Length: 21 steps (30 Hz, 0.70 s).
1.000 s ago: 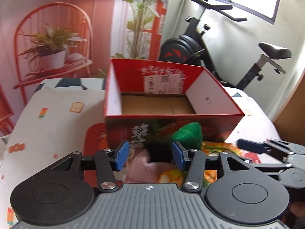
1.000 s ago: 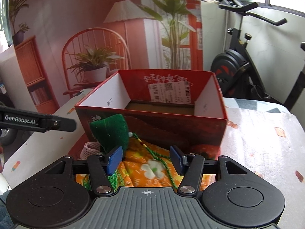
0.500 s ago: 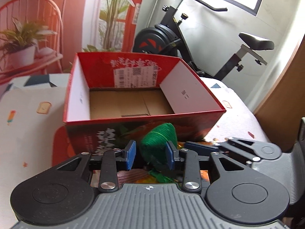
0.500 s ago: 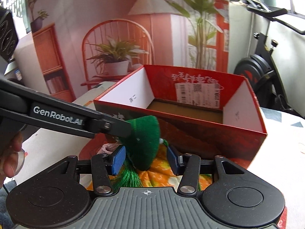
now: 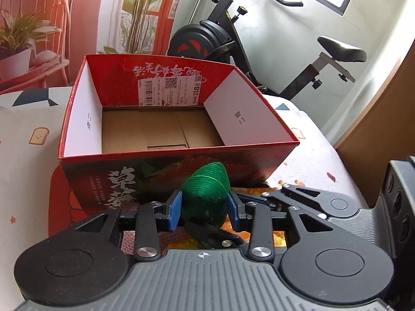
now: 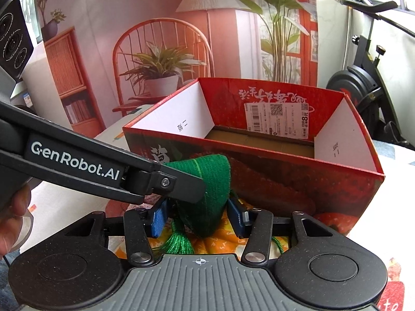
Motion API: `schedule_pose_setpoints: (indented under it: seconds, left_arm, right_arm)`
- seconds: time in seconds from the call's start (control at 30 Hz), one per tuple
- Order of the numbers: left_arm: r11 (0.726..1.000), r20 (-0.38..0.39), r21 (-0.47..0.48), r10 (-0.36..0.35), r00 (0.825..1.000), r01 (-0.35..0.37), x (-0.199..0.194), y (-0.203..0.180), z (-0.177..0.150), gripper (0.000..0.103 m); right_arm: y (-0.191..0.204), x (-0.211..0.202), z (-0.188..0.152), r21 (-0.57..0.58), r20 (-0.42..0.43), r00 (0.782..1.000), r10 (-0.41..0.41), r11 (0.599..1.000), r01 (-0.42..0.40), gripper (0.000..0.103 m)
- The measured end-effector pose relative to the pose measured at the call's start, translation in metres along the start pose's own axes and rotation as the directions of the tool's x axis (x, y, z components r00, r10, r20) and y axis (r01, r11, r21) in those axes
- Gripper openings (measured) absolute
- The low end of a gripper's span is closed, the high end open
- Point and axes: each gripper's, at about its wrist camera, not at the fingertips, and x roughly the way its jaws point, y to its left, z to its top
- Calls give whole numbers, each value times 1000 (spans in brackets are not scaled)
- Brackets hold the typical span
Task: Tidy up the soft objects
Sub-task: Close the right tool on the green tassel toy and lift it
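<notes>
A green knitted cone-shaped toy (image 5: 205, 191) with a tassel (image 6: 179, 242) hangs just in front of the red box's near wall. My left gripper (image 5: 203, 210) is shut on it, with both blue pads pressing its sides. From the right, my right gripper (image 6: 198, 216) has come in with its jaws around the toy's lower part (image 6: 207, 207); a small gap shows at its left pad. One left finger (image 6: 168, 181) crosses the right wrist view over the toy. The red box (image 5: 77, 119) stands open, its cardboard floor bare.
An orange flowered cloth (image 6: 223, 238) and a pink knitted piece (image 5: 129, 241) lie under the grippers on a patterned tablecloth (image 5: 26, 155). An exercise bike (image 5: 324, 59) stands behind the table at the right. A person's hand (image 6: 13, 217) holds the left gripper.
The left gripper moved right onto the green toy and closed on it. The right gripper swung left until the toy stood between its pads. Both came nearer the box.
</notes>
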Motion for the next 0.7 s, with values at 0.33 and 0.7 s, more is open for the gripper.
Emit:
schedule_pose_setpoints:
  seconds: [0.33, 0.7]
  left_arm:
    - [997, 115, 60, -48, 992, 41, -46, -22, 11, 34]
    - [984, 337, 176, -92, 937, 33, -121, -65, 51, 34]
  right_arm:
    - [2, -47, 23, -27, 105, 995, -2, 1000, 5, 42]
    - [12, -114, 97, -137, 293, 956, -8, 989, 50, 43]
